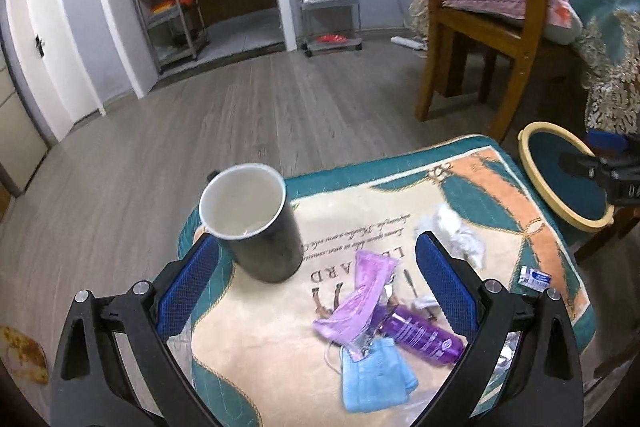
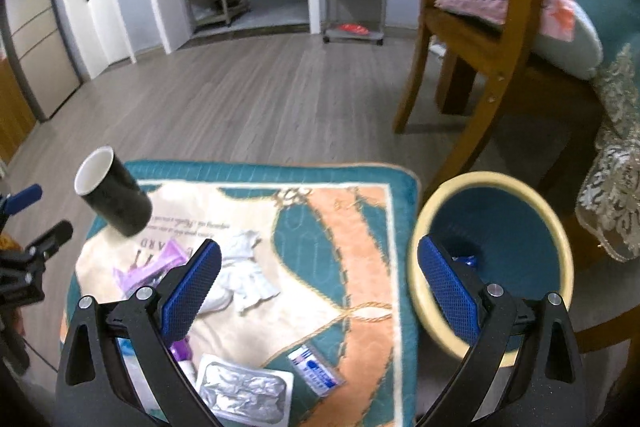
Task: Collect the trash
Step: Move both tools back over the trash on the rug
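The left claw gaped empty over the purple wrapper; the right claw gaped empty, the bin at its two o'clock ready for trash.

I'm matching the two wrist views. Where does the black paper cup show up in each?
Left wrist: black paper cup at centre, just ahead of the left finger.
Right wrist: black paper cup at far left, on the mat's corner.
Shared landmark: crumpled white tissue.

My tongs' pads are blue with a fine mesh pattern; the cup is black outside, white inside. The cloth is teal, cream and orange with gold rope motifs; the bottle is purple, the mask light blue, the bin teal with a cream rim.
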A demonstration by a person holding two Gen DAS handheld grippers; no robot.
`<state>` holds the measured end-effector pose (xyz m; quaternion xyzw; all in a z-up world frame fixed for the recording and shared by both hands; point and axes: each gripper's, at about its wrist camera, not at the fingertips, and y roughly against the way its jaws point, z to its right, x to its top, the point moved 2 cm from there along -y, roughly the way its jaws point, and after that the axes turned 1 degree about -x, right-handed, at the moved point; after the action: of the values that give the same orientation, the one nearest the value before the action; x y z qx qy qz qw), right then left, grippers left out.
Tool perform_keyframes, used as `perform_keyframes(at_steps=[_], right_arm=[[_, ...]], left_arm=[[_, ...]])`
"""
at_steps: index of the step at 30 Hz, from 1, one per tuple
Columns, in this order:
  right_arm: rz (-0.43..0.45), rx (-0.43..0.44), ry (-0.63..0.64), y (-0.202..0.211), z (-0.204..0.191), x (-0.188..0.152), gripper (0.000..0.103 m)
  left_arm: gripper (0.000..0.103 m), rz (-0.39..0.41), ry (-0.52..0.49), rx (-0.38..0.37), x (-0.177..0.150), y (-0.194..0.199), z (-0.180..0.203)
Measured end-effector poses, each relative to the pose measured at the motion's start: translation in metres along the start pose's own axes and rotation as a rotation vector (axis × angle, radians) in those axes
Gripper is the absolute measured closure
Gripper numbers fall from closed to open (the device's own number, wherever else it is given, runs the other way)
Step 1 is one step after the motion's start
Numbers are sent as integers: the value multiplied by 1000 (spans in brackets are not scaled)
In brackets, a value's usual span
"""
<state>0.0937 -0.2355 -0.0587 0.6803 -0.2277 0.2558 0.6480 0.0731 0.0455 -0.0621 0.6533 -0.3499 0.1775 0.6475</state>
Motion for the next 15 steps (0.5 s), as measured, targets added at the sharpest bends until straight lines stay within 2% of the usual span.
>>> perform_keyframes(at_steps=[7,15], right_arm=[[-72,13,42,-30,-18,-7,5],[-131,53,-36,-58,-16,-7,5]], left_arm=[[6,-64,1,-56,-12,-20,3],[6,-184,-57,-92,-34,-54,19]])
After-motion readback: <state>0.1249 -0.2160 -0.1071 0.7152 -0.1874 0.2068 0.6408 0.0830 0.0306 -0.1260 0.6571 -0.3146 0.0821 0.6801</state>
